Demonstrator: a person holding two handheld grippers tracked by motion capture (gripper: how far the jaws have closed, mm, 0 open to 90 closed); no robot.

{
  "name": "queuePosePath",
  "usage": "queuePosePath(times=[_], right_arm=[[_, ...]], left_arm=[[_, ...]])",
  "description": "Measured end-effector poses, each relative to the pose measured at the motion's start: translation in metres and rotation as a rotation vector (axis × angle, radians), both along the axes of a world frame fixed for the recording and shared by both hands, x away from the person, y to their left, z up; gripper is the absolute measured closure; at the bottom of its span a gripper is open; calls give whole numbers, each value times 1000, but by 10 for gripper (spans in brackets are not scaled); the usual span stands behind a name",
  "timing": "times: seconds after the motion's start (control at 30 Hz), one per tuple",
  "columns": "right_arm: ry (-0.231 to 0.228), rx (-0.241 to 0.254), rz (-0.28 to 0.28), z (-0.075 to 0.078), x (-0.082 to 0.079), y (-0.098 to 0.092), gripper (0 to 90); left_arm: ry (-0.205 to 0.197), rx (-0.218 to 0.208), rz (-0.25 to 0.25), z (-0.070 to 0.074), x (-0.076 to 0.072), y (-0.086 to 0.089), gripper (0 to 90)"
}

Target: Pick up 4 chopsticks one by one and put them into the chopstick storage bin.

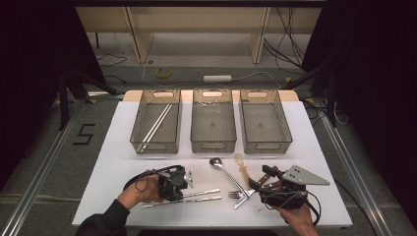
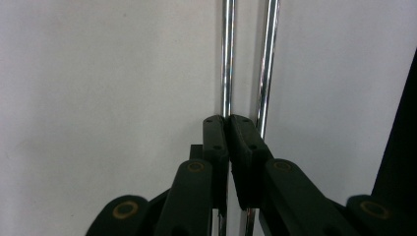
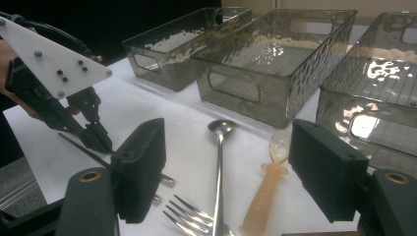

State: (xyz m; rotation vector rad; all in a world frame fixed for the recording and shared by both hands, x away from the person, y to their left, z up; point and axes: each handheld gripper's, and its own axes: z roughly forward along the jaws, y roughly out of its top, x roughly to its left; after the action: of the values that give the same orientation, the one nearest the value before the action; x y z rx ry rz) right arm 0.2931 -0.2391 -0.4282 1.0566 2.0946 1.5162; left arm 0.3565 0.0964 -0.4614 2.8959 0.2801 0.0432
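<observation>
Thin polished steel chopstick (image 2: 226, 59), pinched between the closed black jaws of the left gripper (image 2: 227, 119), tips meeting on the rod with no gap showing; rod running straight ahead from the tips across the white tabletop (image 2: 98, 73). Just beside it, to the right of the jaws in the left gripper view, a second matching steel chopstick (image 2: 267, 64), lying free, parallel and untouched. From above, left gripper (image 1: 183, 183) at the near left of the table, held in a hand (image 1: 142, 189), both rods stretching away from it toward the right.

Beyond that gripper, at the far side of the table, three smoky transparent plastic bins in a row: left bin (image 1: 156, 120) with two more steel rods lying slantwise inside, middle bin (image 1: 213, 120), right bin (image 1: 264, 120).

Between the two grippers, nearer the right one: long steel ladle-like spoon (image 3: 219, 162), bowl toward the bins, handle toward the right gripper; steel fork (image 3: 189, 216) just left of that handle, tines close to the chopstick ends; translucent amber plastic spoon (image 3: 268, 182) just right of the steel spoon.

Right gripper (image 3: 228, 169), jaws spread wide, nothing between the pads, steel spoon and amber spoon lying on the table ahead in the gap. From above, at the near right (image 1: 255, 186), grey three-cornered plate on top.
</observation>
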Motion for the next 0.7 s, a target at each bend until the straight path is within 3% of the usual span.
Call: queuePosePath(times=[0.33,0.7], right_arm=[[0,3,-1,0,0,-1,313],[0,3,-1,1,0,0,313]], left_arm=[[-6,0,3,1,0,0,852],[-28,-48,92,14,4,6,853]])
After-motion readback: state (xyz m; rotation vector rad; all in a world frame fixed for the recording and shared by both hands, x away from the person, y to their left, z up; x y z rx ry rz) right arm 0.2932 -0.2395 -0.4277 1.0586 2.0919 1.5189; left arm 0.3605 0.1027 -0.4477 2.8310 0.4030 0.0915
